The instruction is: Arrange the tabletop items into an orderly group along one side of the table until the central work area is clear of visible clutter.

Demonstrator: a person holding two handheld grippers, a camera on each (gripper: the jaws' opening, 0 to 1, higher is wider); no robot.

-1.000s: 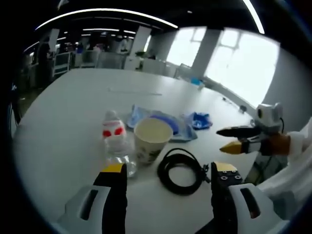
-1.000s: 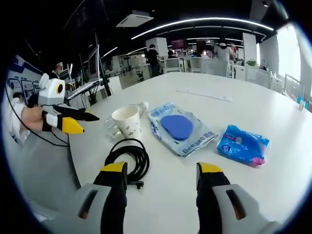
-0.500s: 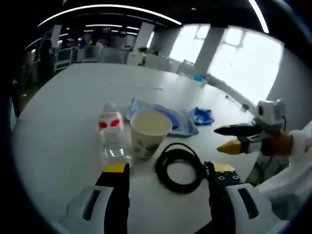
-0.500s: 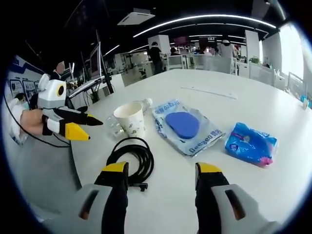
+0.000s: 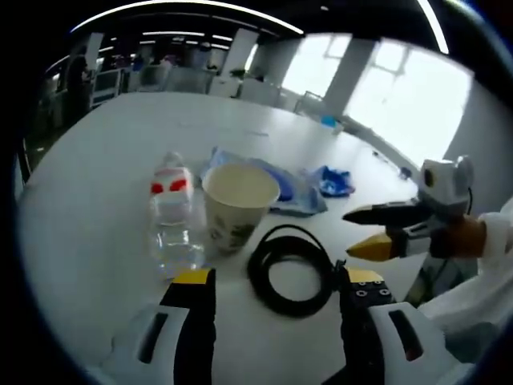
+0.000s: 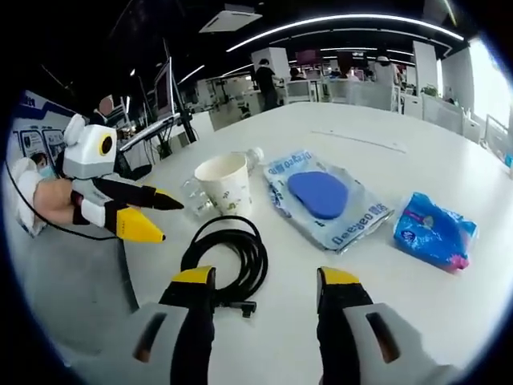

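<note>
- Left gripper view takes in the white tabletop (image 5: 88,208), and it carries everything in play.
- Right gripper view: the flat clear packet (image 6: 327,202) with the blue pad inside lies mid-table, with the crumpled blue pack (image 6: 435,233) apart from it to its right.
- The black cable (image 5: 287,267) sits coiled on the tabletop straight ahead of the left gripper (image 5: 272,285); its plug end shows near the right gripper (image 6: 258,284) in the right gripper view, cable at (image 6: 227,258).
- The paper cup (image 5: 236,202) stands upright just beyond the coil, open mouth up; in the right gripper view it stands at (image 6: 225,184), to the left of the packet.
- The clear bottle (image 5: 173,220) lies on its side just beside the cup, red-and-white label showing, cap end pointing away from the camera.
- Left gripper: fingers spread wide, nothing between them, low over the near edge of the tabletop.
- Right gripper: fingers also spread, holding nothing; in the left gripper view it comes in from the right at (image 5: 370,231), yellow-tipped fingers parted, off the table's edge beside the coil.
</note>
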